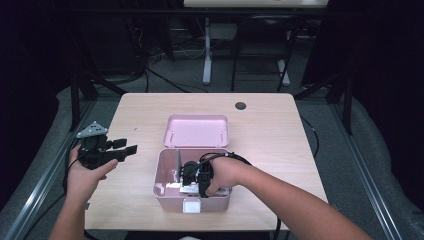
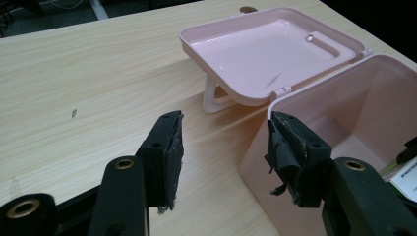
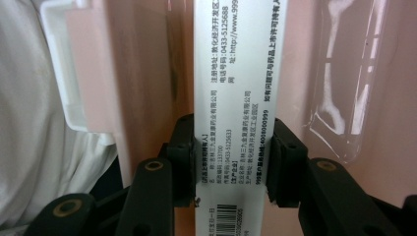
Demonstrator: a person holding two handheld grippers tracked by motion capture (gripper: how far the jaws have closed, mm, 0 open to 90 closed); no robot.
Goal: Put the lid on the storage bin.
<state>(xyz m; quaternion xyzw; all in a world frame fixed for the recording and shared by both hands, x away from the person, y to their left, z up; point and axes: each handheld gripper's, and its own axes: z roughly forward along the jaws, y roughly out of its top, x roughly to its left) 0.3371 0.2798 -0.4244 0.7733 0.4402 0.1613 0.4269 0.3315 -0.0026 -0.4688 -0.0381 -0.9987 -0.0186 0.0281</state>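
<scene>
A pink box (image 1: pixel 165 192) stands open near the table's front edge, its lid (image 1: pixel 197 131) flipped back flat behind it. My right gripper (image 1: pixel 191 176) reaches down inside the box. In the right gripper view it (image 3: pixel 231 147) is shut on a narrow white printed carton (image 3: pixel 233 73), both pads pressed against the carton's sides, with the pink inner wall (image 3: pixel 147 73) close behind. My left gripper (image 1: pixel 126 148) hovers open left of the box, nothing between its jaws. From the left gripper view (image 2: pixel 223 152), the box's corner (image 2: pixel 260 162) lies just ahead.
The box's white latch (image 1: pixel 191 205) faces the front edge. A dark round cap (image 1: pixel 240 105) sits in the tabletop at the back. Bare wood (image 2: pixel 98 78) spreads left of the box. White cloth (image 3: pixel 34 147) shows beside the box in the right gripper view.
</scene>
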